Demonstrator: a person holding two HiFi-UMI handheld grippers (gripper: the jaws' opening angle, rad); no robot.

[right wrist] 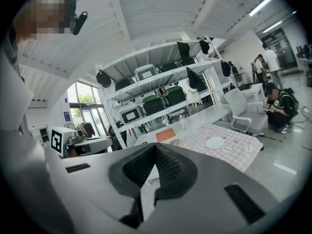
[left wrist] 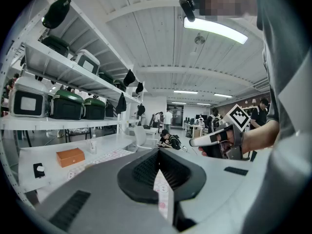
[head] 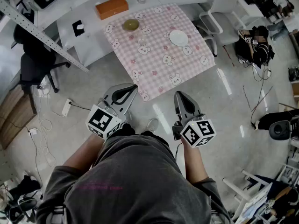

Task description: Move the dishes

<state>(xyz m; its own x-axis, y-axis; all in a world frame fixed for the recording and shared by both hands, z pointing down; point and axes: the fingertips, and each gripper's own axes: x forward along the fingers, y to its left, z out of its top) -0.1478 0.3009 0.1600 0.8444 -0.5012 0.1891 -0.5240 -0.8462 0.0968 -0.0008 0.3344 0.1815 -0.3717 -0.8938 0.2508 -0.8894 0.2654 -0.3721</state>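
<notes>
– While the person stands back on the floor, the head view has both tools held out at the waist: left gripper (head: 133, 87) and right gripper (head: 179, 94), well short of the surface (head: 159, 73).
– And the dishes?
– White plate (head: 178, 38) on the pink cloth's right side, a brownish bowl (head: 131, 24) toward the far edge, near an orange box (head: 112, 7). Neither touched.
– Left gripper view now.
– Fingers (left wrist: 141, 172) pressed together, nothing between them; only a sliver of cloth shows past the tips.
– Right gripper view?
– Same story: its fingers (right wrist: 170, 168) shut tight and empty, aimed toward the plate, well apart from it.
– Why shut?
– My guess, it's a carry pose for the walk-in. They'd have to spread before taking the plate's rim. The plate sits on the right gripper's side, so I'd expect it first.
</notes>
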